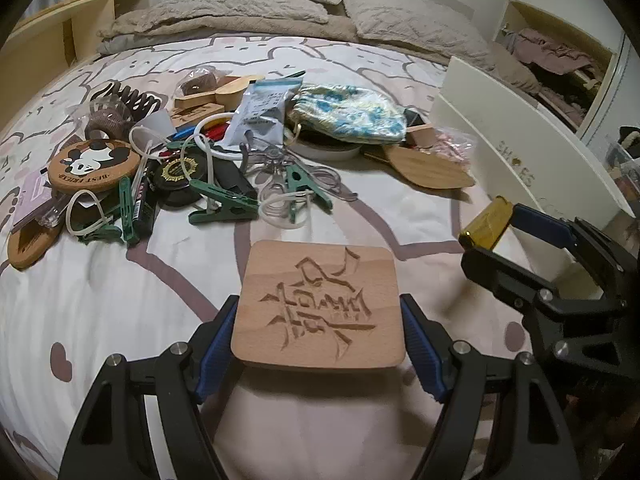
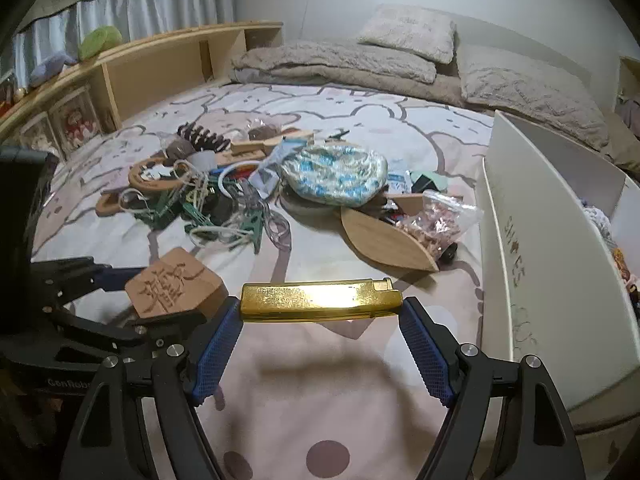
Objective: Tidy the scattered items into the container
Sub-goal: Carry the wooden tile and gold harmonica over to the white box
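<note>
Room: bedroom, everything's sitting on a big bed (image 1: 120, 312) with a pale cartoon-print cover, beige pillows (image 2: 404, 32) piled along the far end.
Left gripper (image 1: 320, 320): it's holding a carved wooden coaster (image 1: 318, 304), blue pads pressing on its left and right edges, lifted off the cover and tilted toward the camera.
Right gripper (image 2: 320, 320): it's clamping a gold lighter (image 2: 320, 300) end to end, crosswise between the pads, up in the air over the cover.
Spacing: the two grippers are hanging side by side, near each other but not touching; each is showing at the edge of the other's view.
Open room: bare cover is lying under and just ahead of both grippers, up to the near edge of the clutter.
Scattered pile (image 1: 224, 152): it's spreading mid-bed beyond that strip; green clips (image 1: 224, 204), a round cork coaster (image 1: 94, 166), a blue-and-white pouch (image 1: 348, 114), a leaf-shaped wooden board (image 2: 384, 236) and a small plastic bag (image 2: 440, 220) are all lying there.
Container (image 2: 516, 248): white box with tall walls, standing on the right side of the bed, just right of the right gripper; its near wall is rising above the cover with the plastic bag just beside it.
</note>
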`<state>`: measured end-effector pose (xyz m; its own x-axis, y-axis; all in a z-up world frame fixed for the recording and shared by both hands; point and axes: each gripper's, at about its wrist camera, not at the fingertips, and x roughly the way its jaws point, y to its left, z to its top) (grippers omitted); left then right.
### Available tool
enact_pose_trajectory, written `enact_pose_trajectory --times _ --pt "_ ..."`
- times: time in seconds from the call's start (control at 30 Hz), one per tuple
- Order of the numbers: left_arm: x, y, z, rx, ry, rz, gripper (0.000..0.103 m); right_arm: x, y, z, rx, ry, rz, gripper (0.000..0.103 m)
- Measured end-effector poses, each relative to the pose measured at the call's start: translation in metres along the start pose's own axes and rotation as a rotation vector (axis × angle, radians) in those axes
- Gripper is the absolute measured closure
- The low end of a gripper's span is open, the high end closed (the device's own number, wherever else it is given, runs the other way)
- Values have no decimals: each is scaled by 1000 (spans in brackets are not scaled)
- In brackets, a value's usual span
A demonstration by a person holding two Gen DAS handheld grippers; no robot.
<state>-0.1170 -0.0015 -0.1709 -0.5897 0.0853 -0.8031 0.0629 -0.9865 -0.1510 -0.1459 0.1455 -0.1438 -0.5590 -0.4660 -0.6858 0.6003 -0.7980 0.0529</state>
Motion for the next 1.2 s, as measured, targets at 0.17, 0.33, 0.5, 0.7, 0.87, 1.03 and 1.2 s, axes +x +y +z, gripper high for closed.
enact_pose_trajectory --times 0.17,0.33,0.5,0.7,0.87,1.03,1.2 --pt "-11 1 0 -20 -29 -13 27 -16 1 2 15 -40 11 23" --pt "-22 2 3 -32 -56 -18 27 -32 2 3 22 -77 13 23" --pt "-36 0 5 -50 -69 -56 27 -49 1 5 23 -111 8 23" --pt "-59 -12 10 -26 -111 -67 27 -72 -2 4 22 -139 2 23" --pt "-82 -29 19 30 -178 -47 27 -97 -16 9 60 -180 17 23" --pt "-100 -46 32 57 -221 -94 27 -118 -32 17 76 -205 5 23" --pt "-109 -68 46 90 -251 -137 27 -144 -55 25 107 -259 -22 23"
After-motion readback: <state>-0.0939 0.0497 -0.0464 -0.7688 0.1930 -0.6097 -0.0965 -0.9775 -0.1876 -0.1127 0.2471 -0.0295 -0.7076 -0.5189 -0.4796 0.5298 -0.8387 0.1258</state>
